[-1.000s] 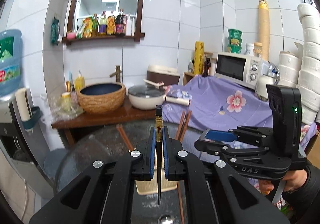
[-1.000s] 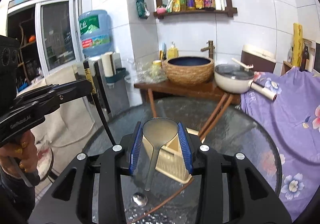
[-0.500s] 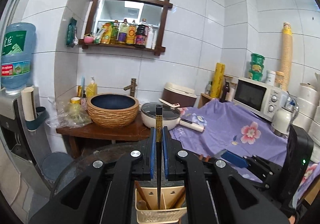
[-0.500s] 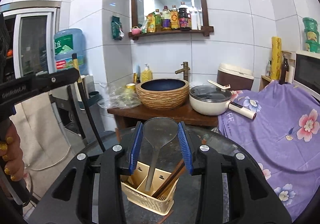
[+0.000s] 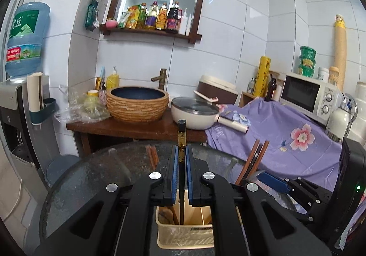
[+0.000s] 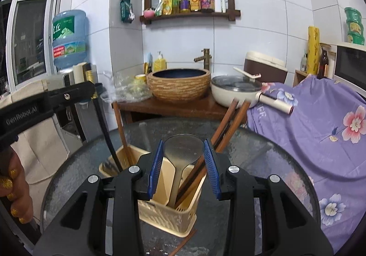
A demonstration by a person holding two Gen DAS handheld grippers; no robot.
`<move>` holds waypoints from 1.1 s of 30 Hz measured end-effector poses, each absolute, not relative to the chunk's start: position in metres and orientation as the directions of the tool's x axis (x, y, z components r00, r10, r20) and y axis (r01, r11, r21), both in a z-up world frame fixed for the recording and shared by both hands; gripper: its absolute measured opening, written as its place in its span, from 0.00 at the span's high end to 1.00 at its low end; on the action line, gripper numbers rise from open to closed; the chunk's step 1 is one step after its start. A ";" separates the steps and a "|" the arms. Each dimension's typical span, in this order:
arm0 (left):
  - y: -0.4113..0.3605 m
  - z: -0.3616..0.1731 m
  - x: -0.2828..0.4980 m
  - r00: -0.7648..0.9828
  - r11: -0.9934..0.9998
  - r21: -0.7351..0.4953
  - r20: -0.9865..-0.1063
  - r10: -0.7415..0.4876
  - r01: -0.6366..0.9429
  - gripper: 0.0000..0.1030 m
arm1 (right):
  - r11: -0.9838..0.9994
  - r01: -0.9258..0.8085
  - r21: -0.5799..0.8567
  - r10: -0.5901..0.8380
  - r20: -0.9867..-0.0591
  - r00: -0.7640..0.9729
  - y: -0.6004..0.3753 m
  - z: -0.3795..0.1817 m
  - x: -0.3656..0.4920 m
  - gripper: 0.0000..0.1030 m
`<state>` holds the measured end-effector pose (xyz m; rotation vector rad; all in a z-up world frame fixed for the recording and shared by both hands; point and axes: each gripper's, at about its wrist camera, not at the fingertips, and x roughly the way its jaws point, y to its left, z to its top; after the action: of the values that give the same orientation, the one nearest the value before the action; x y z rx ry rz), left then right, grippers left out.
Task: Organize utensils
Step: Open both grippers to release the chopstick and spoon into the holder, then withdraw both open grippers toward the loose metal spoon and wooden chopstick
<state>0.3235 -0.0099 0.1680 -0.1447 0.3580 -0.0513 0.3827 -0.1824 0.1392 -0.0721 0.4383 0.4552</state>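
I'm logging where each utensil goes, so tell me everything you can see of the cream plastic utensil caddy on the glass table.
The cream plastic utensil caddy is a rectangular basket with slotted lower walls and inner dividers forming compartments. It stands upright on the round glass table. Brown wooden chopsticks lean out of it, and the steel ladle held by the right gripper reaches into it. The black chopstick in the left gripper dips into another compartment.

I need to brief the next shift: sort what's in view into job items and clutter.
Job items:
left gripper clamping black chopstick
right gripper holding metal spoon
cream utensil caddy
brown chopsticks

Clutter:
basin
pan
water jug
purple cloth
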 end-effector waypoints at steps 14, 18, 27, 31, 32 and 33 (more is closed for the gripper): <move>-0.008 0.124 0.325 0.905 0.991 -0.133 -0.416 -0.088 0.035 0.94 | 0.893 -0.448 -0.034 0.387 -0.448 0.806 -0.171 0.104 0.372 0.64; -0.008 0.122 0.325 0.900 0.990 -0.135 -0.426 -0.094 0.040 0.94 | 0.889 -0.455 -0.046 0.391 -0.441 0.808 -0.168 0.104 0.368 0.61; 0.006 0.127 0.296 0.918 0.985 -0.167 -0.382 -0.105 0.044 0.65 | 0.894 -0.447 -0.018 0.405 -0.391 0.826 -0.185 0.105 0.349 0.38; 0.015 0.117 0.275 0.920 0.985 -0.169 -0.380 -0.096 0.033 0.46 | 0.893 -0.449 -0.021 0.407 -0.385 0.828 -0.199 0.100 0.331 0.38; 0.017 0.114 0.271 0.918 0.985 -0.170 -0.386 -0.095 0.030 0.42 | 0.892 -0.452 -0.013 0.411 -0.395 0.822 -0.202 0.097 0.328 0.38; 0.021 0.107 0.266 0.912 0.984 -0.177 -0.400 -0.092 0.022 0.40 | 0.891 -0.453 0.001 0.414 -0.410 0.813 -0.206 0.091 0.324 0.38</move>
<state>0.2657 0.0205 0.1075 -0.1709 0.4199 -0.0591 0.3243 -0.2061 0.0914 -0.0983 0.4143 0.4634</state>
